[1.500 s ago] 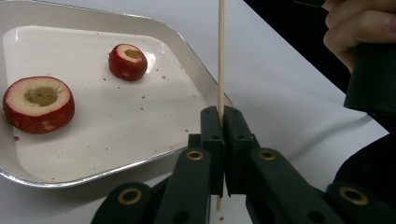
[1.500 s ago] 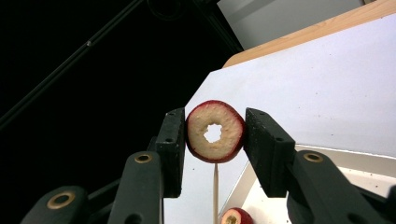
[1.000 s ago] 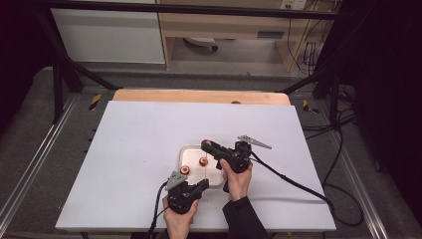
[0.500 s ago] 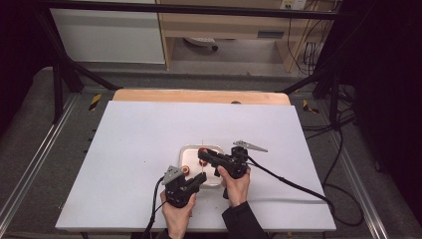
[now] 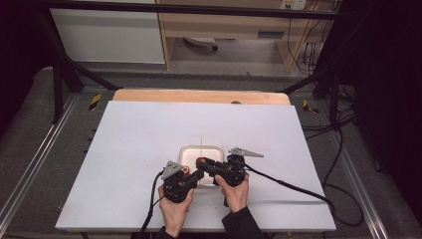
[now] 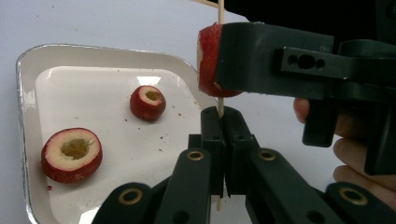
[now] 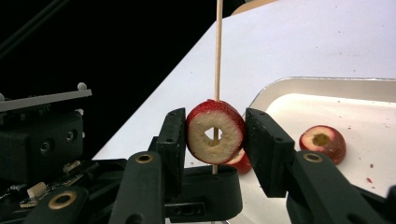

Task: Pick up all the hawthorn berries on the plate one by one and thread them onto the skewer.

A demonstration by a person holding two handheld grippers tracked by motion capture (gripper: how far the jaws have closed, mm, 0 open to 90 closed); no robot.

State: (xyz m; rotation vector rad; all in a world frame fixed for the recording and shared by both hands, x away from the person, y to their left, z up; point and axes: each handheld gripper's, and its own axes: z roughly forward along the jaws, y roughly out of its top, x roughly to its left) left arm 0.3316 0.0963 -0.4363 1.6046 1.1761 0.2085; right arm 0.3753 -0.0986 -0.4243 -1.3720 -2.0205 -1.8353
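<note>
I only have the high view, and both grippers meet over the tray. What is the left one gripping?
Observer: The left gripper has its fingers shut on a thin wooden skewer, held upright.
Operator: And the right one?
Observer: The right gripper clamps a cored red fruit slice, and the skewer runs through it.
Operator: Anything else in the tray?
Observer: Two more cored red pieces lie in the tray, a large piece and a small piece.
</note>
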